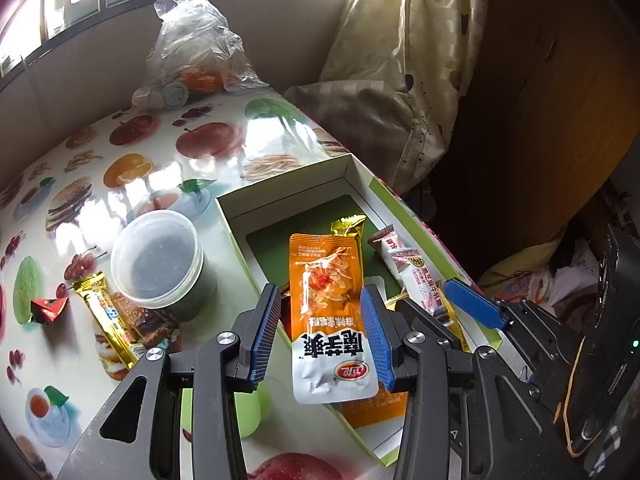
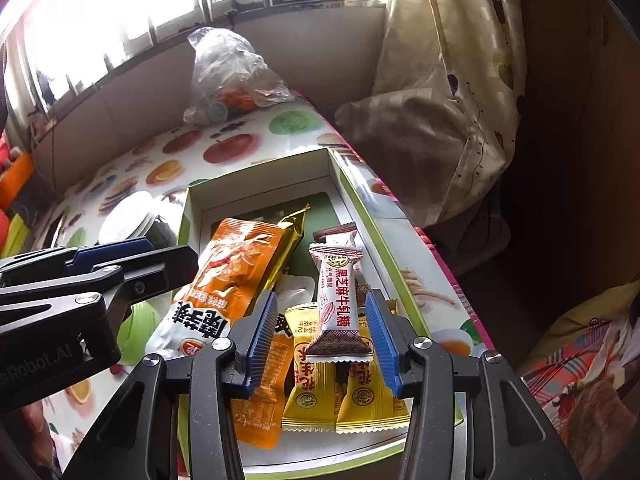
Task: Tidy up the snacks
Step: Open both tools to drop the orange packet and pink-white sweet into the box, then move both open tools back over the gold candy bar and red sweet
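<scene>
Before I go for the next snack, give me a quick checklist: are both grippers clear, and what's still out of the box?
1. Right gripper clear of the white nougat candy: ok, gaps both sides.
2. Nougat candy resting in the box: ok, on the yellow packets.
3. Left gripper clear of the orange packet: not ok, one pad touches its edge.
4. All snacks boxed: not ok, gold bar and red candy lie on the table.

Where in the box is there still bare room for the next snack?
The far end of the box is free: green floor bordered by the far white wall and the tips of the gold wrapper and orange packet. The near half is crowded with yellow candies and the white nougat bar, stacked between the open right tool.
</scene>
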